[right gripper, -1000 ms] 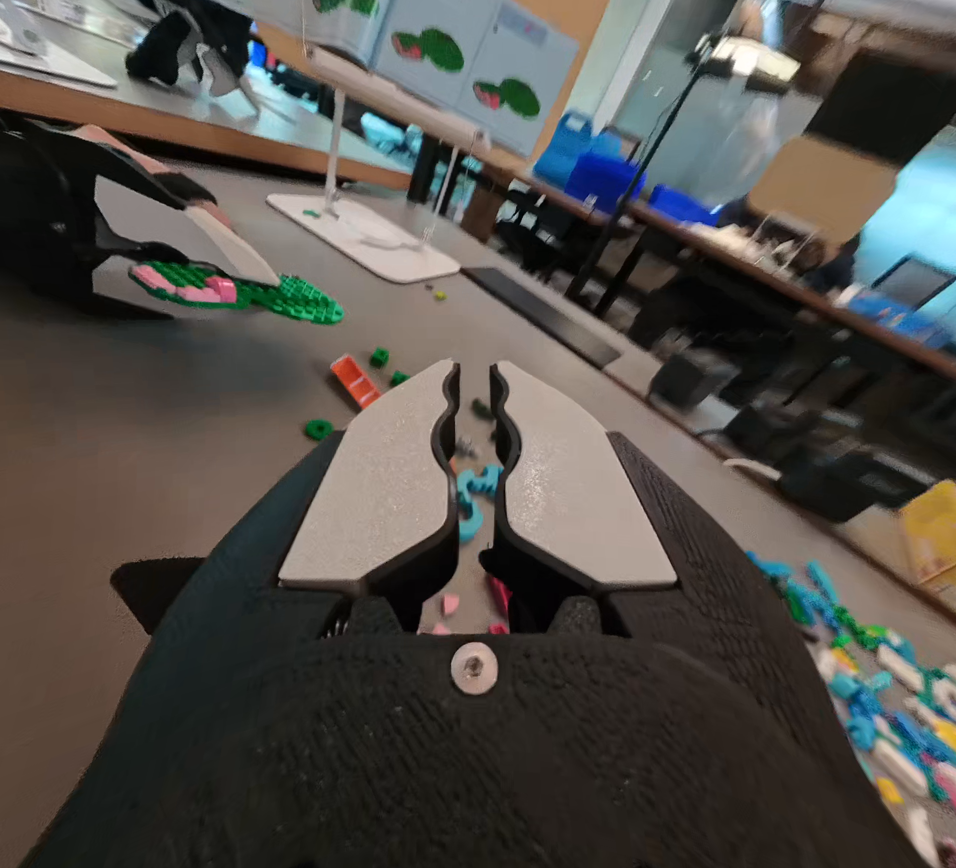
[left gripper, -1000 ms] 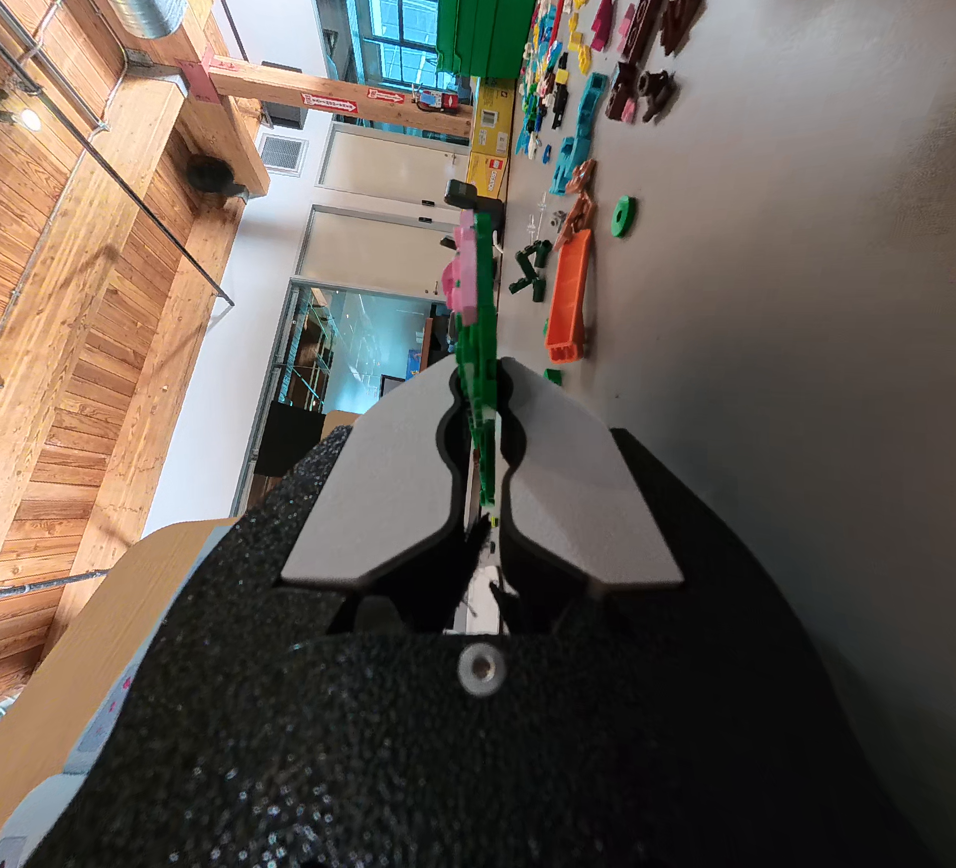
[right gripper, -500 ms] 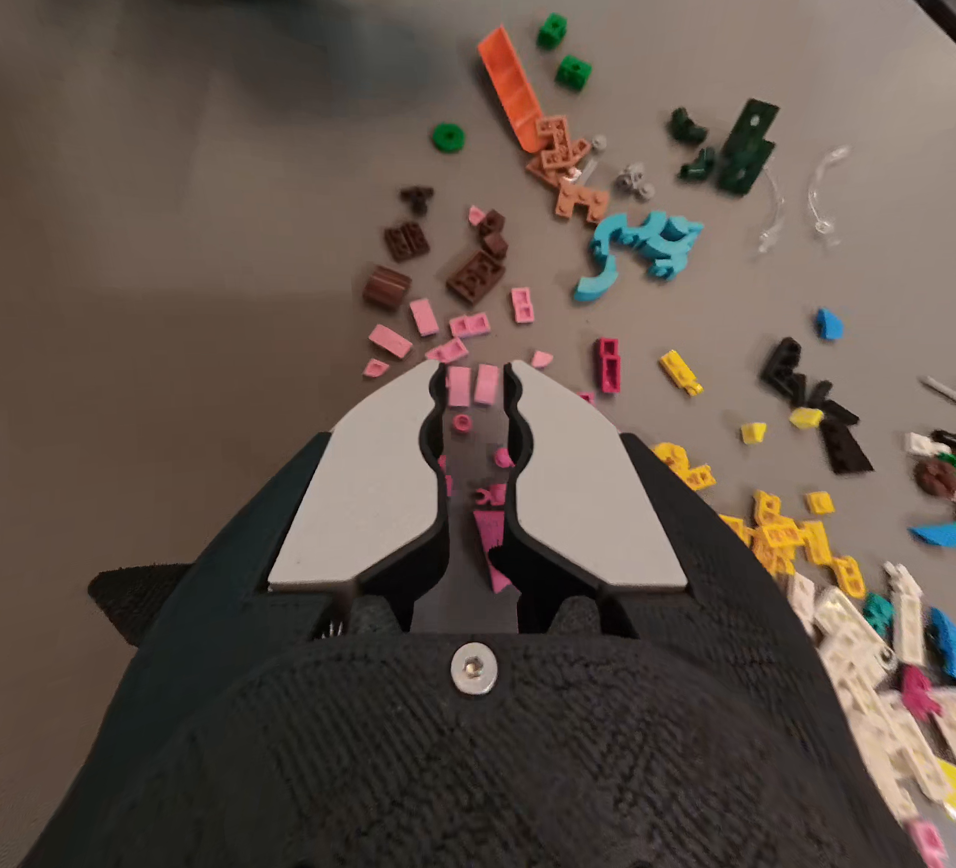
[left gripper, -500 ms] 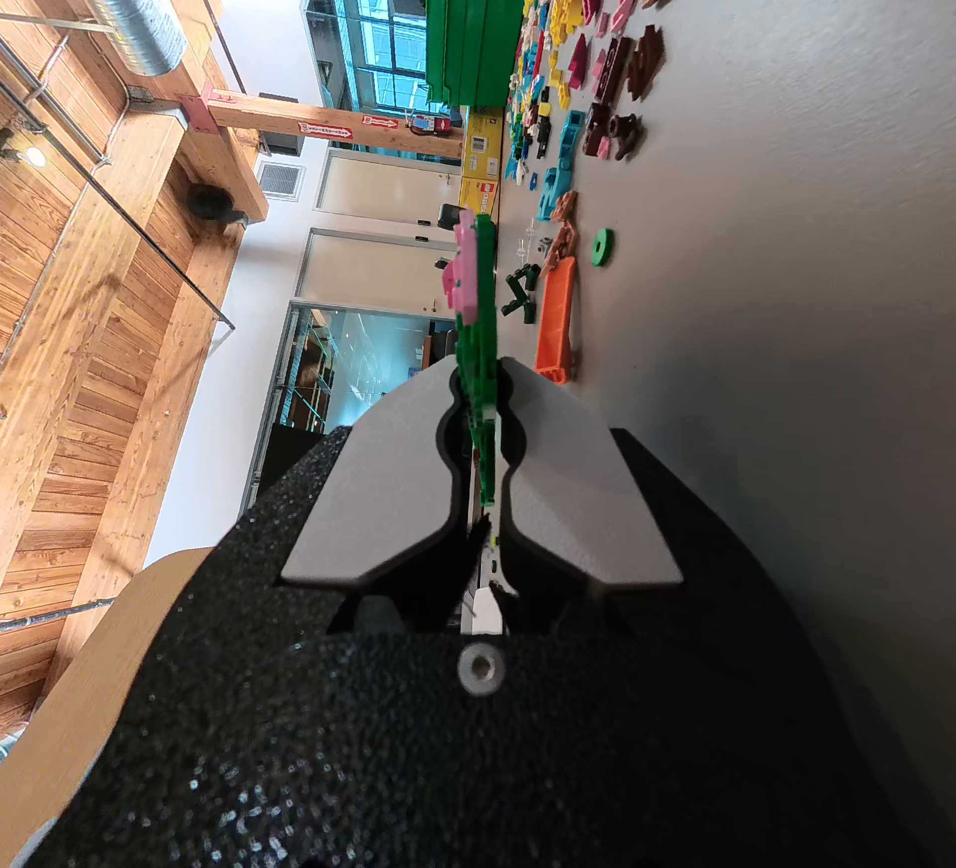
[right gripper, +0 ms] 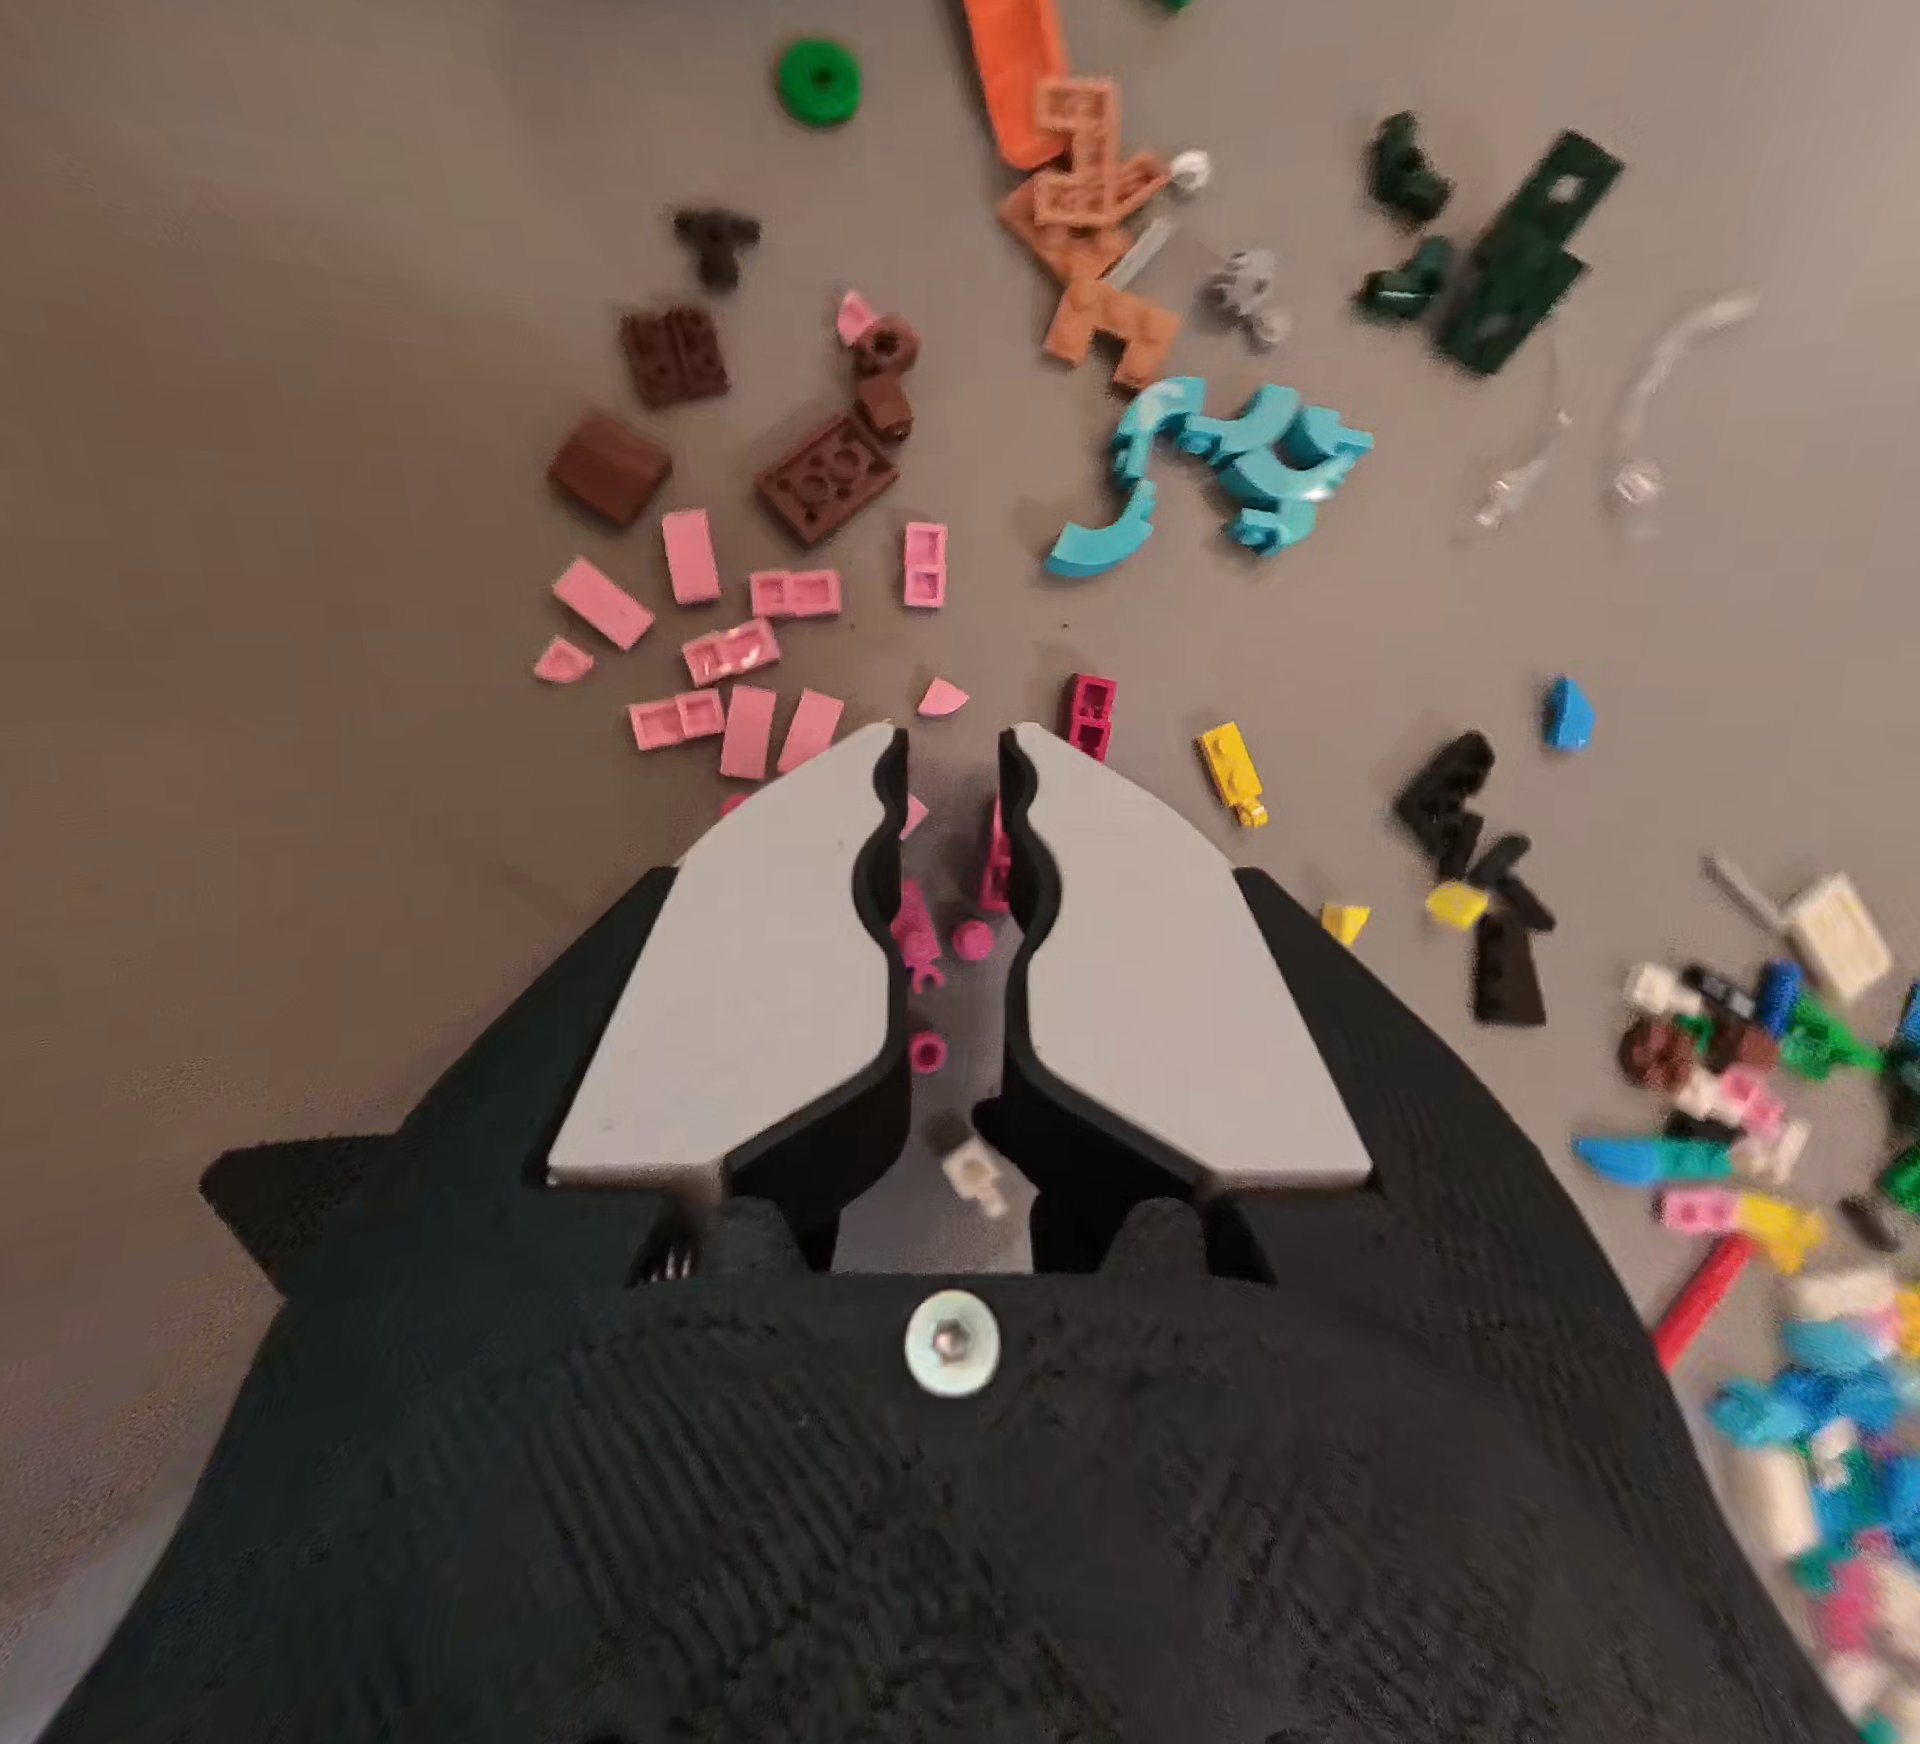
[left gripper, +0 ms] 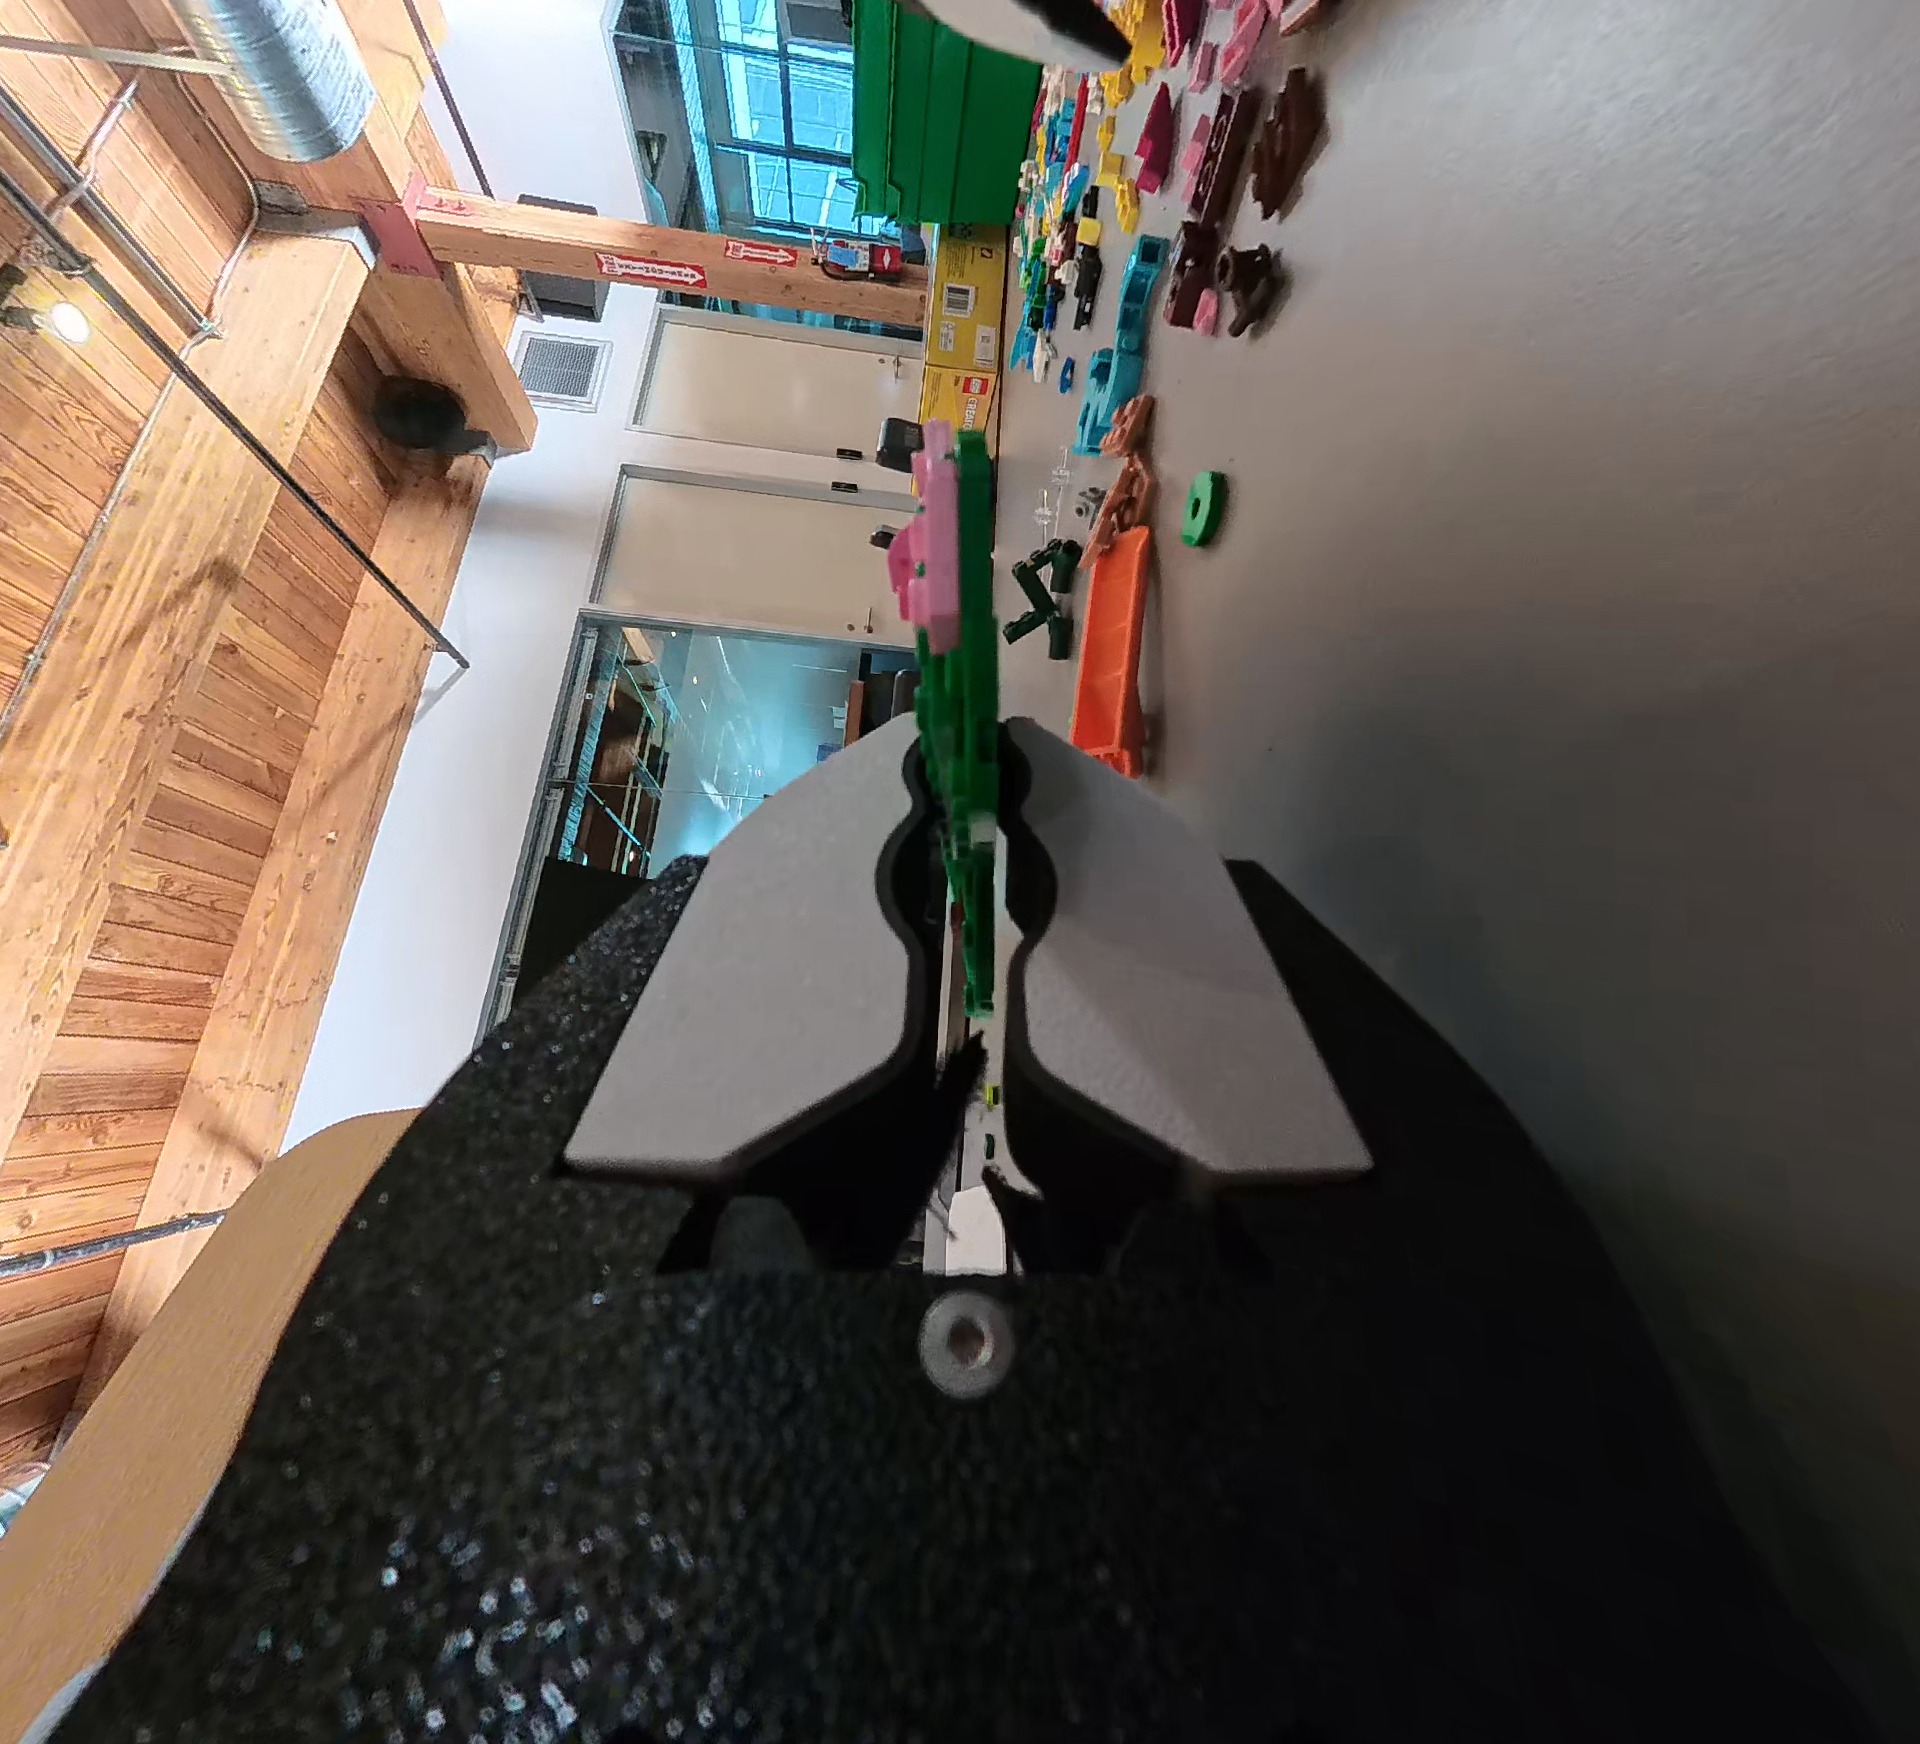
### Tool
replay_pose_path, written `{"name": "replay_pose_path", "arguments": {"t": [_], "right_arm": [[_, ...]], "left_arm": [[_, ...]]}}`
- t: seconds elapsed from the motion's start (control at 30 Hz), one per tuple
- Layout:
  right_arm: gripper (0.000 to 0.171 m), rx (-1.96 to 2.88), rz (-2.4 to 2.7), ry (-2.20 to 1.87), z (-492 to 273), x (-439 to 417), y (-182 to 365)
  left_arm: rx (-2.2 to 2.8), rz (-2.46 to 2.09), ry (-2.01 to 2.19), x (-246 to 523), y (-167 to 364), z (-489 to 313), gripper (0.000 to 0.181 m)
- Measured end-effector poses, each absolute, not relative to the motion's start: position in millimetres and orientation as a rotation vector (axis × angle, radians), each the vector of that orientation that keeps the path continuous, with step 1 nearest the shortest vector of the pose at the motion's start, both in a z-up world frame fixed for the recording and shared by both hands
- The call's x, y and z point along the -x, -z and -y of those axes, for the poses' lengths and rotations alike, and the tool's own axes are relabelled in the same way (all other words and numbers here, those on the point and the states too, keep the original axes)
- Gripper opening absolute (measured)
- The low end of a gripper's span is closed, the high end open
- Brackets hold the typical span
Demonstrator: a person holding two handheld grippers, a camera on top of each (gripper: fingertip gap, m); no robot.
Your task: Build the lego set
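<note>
The left gripper (left gripper: 961,738) is clenched on the edge of the green plate build (left gripper: 966,655) with pink bricks (left gripper: 928,551) stacked on it, holding it on edge above the grey tabletop (left gripper: 1558,551). The right gripper (right gripper: 951,738) hangs with its jaws slightly parted and empty above the loose pink tiles (right gripper: 717,645), which lie at about 11 o'clock from its tips. The step looks like fetching the next pink piece; that calls for lowering and closing on one tile without scattering its neighbours.
</note>
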State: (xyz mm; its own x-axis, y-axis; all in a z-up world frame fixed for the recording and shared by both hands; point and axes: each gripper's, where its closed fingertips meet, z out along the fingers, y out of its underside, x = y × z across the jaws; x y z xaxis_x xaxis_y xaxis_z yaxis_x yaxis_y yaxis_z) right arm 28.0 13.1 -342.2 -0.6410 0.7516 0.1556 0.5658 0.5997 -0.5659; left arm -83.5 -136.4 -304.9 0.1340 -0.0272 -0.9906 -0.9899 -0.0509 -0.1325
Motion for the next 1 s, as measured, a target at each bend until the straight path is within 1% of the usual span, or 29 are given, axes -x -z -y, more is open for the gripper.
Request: {"name": "replay_pose_path", "arguments": {"t": [0.23,0.47,0.63,0.77,1.0], "right_arm": [[0.015,0.778,2.767,-0.553,-14.5,-19.9,344.3],[0.000,0.667,2.875,-0.358,-22.8,-14.9,355.9],[0.000,0.706,2.904,-0.394,-19.1,-20.5,354.6],[0.009,0.775,2.888,-0.505,-13.1,-22.6,350.8],[0.010,0.847,2.843,-0.592,-11.8,-22.0,347.7]], "left_arm": [[1.330,-1.118,-1.127,82.8,306.5,136.4,0.009],[1.335,-1.112,-1.116,83.1,306.4,137.0,0.009],[1.338,-1.112,-1.112,83.2,306.7,137.2,0.008],[1.337,-1.114,-1.113,83.0,306.8,137.2,0.009],[1.332,-1.115,-1.120,83.0,306.1,137.7,0.009]]}}
